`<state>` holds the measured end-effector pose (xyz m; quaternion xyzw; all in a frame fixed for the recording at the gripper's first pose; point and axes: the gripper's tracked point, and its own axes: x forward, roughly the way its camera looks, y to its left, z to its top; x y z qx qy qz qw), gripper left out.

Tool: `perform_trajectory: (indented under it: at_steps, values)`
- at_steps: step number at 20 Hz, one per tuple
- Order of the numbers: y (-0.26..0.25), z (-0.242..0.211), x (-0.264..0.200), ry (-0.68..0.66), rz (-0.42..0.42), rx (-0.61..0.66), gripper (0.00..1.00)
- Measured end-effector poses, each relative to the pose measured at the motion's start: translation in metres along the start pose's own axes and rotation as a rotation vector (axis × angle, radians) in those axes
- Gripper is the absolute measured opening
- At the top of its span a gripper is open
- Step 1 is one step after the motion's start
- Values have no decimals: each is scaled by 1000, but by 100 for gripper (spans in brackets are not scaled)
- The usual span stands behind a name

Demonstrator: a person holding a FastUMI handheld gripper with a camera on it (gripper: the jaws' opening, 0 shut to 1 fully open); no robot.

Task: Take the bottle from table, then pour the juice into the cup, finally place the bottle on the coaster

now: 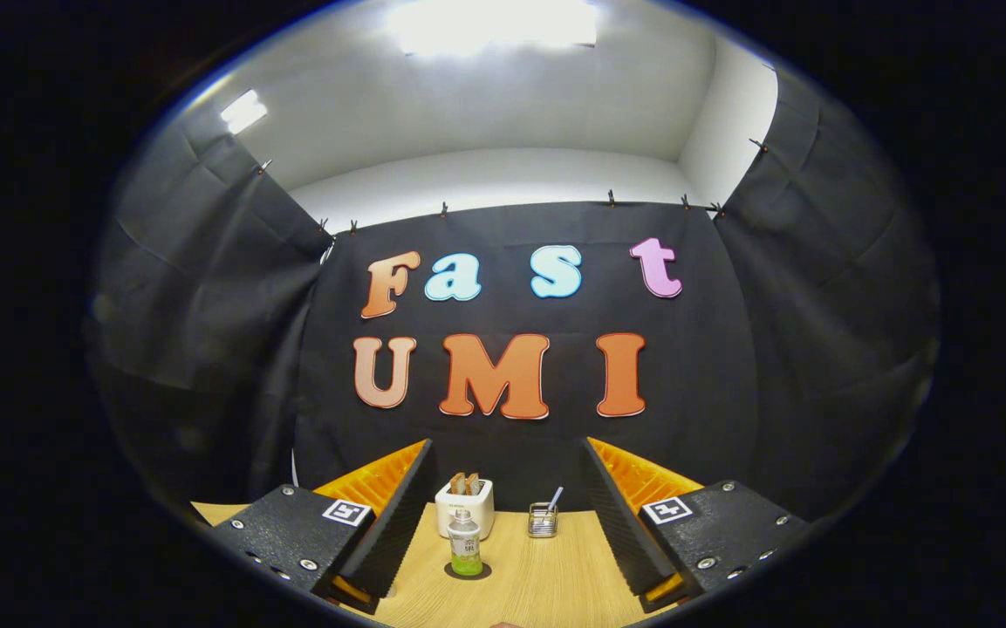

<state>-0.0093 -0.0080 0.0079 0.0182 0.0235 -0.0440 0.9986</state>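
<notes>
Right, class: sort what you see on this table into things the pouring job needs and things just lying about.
Needed for the job:
- bottle, upright on the dark coaster, just ahead of the fingers
- small glass cup with a straw-like stick in it
- gripper, open, holding nothing

Lying about:
- white toaster with toast, behind the bottle
- wooden table

From my seat, the hand-held gripper [503, 515] hangs over the desk [546, 593] with its fingers spread wide. Between them, just ahead, the bottle [466, 544] stands upright on the coaster [468, 571]. Behind the bottle sits a toaster [465, 506] with slices in it. To the toaster's right stands the cup [543, 520], a stick in it.
</notes>
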Motion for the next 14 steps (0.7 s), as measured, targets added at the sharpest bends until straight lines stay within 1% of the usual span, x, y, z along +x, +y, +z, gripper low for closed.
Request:
perform_trajectory:
  at_steps: [6, 14]
  values:
    - [5, 8, -2, -22, 14, -11, 97]
    - [-1, 14, -4, -47, -13, -2, 97]
